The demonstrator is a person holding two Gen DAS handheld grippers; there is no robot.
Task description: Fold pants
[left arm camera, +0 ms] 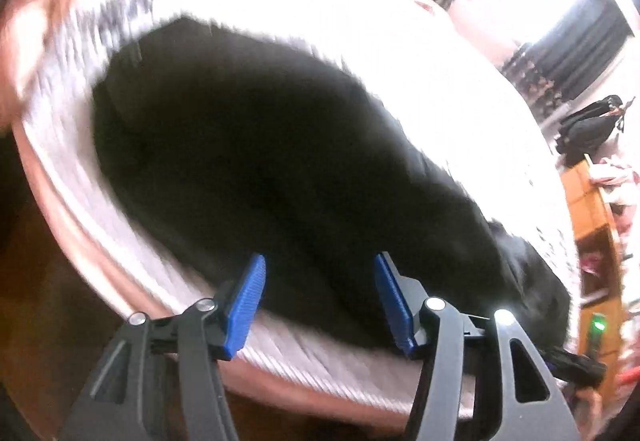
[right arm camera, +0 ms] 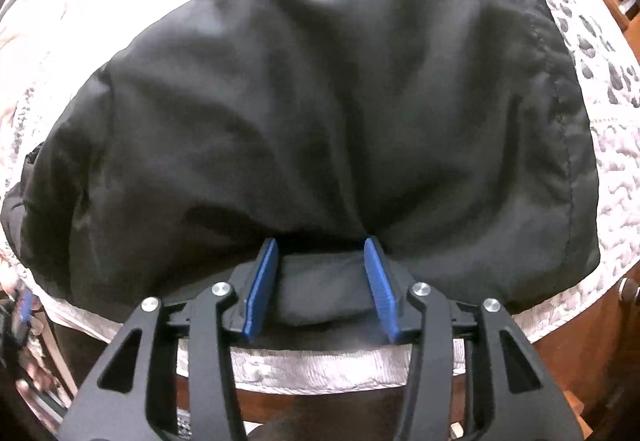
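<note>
Black pants [right arm camera: 320,89] lie in a wide, wrinkled, folded mass on a white quilted bedspread [right arm camera: 616,169]. In the right wrist view my right gripper [right arm camera: 322,243] stands open at the near edge of the pants, with a fold of the black fabric lying between its blue pads [right arm camera: 260,293]. In the blurred left wrist view the pants [left arm camera: 272,153] fill the middle. My left gripper [left arm camera: 320,261] is open over their near edge, close to the bed's edge, with nothing held between its blue pads [left arm camera: 244,305].
The bed has a brown wooden frame [right arm camera: 580,353] along its near edge. In the left wrist view a wooden shelf unit [left arm camera: 592,225] and a black bag [left arm camera: 592,125] stand at the right, with dark curtains [left arm camera: 580,49] behind.
</note>
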